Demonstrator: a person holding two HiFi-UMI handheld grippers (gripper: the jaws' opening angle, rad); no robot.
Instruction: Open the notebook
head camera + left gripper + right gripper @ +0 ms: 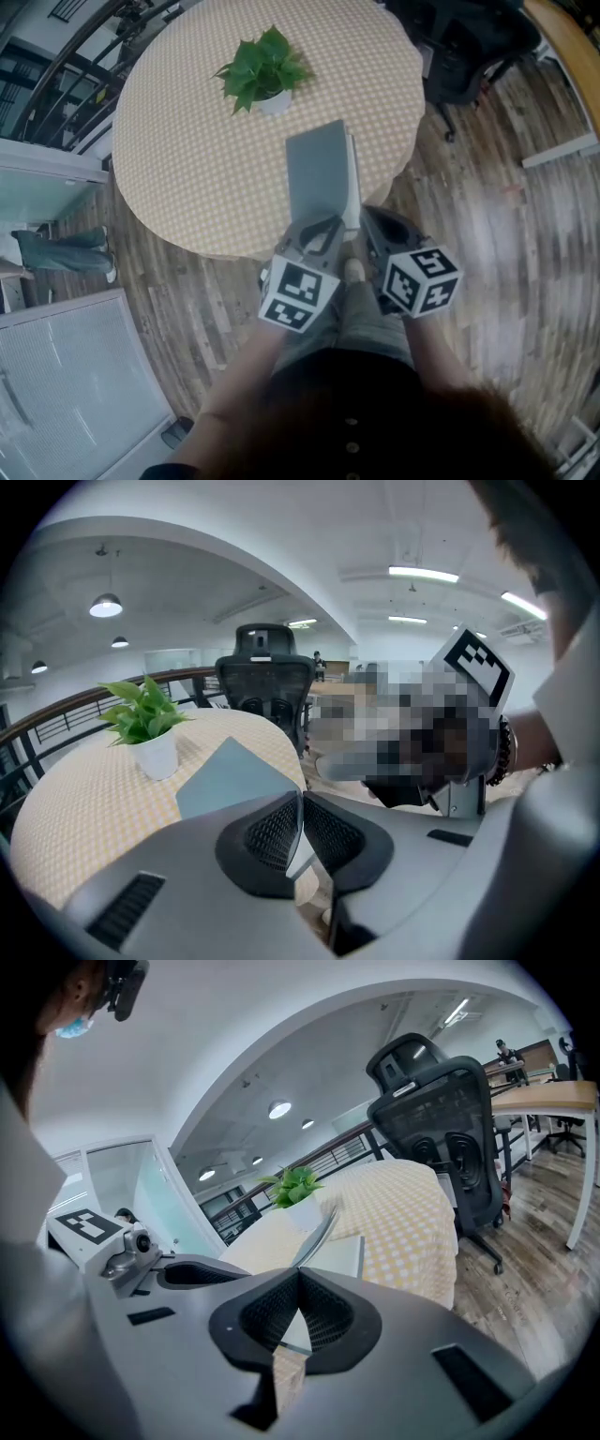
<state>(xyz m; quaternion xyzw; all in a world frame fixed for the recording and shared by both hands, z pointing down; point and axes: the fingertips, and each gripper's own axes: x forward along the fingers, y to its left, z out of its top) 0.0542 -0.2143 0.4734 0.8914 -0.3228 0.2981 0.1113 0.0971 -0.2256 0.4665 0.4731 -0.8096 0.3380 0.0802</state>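
Left gripper (301, 803): your jaws are closed on the near edge of the cover (234, 775), the thin grey sheet pinched between the dark ribbed pads. The cover stands lifted at a slant off the rest of the notebook (345, 1255); from the head view, white pages show along its right side. Right gripper (299, 1279): your jaws are closed too, tips together, with a pale thin edge of the notebook caught between the pads at its near end, just beside the left gripper. Each gripper carries its marker cube, left (298, 292) and right (422, 279), both over the near rim of the worktop. Notebook: it lies at the near edge of the round worktop (187, 141), lengthwise away from you, lower part flat on the yellow checked cloth. Plant (262, 66): green leaves in a small white pot (275, 101), upright, beyond the far end of the notebook and apart from it, toward the middle of the worktop. Chair (441, 1138): black mesh office chair, standing at the far right side of the worktop on the wood-plank floor (506, 234). Railing (66, 84): dark bars beyond the worktop's far left. A person's legs (56, 253) show at the left edge of the head view.
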